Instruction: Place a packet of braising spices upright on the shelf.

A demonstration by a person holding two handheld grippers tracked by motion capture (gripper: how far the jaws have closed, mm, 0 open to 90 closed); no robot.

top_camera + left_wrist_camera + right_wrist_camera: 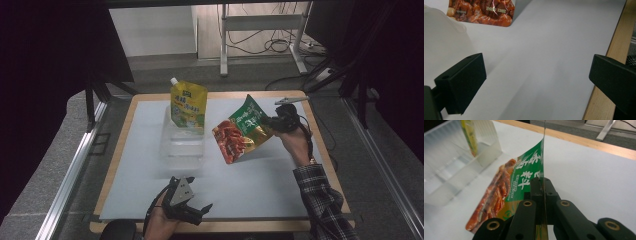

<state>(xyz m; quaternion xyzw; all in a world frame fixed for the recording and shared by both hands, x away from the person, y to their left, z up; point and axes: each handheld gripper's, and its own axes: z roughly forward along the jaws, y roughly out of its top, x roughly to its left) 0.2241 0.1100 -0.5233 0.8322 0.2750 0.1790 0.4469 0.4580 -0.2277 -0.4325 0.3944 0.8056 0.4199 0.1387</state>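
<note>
Snack pouch [524, 177] edge pinched by right tool [541, 187]; high view shows it lifted.

Left gripper [200, 210] low, jaws wide apart, right gripper [270, 121] raised, clamped

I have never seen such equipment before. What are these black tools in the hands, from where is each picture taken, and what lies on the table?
There is no robot here. A person holds a hand tool with two black jaws in each hand. The high view looks down on the table from above. The other two pictures come from small cameras riding on the tools, looking along their jaws.

The left gripper rests near the table's front edge, jaws wide apart, holding nothing. The right gripper has its jaws shut on the edge of a green and red food pouch, held tilted beside a clear plastic container. A yellow spouted pouch already stands upright in that container, at its far end.
</note>
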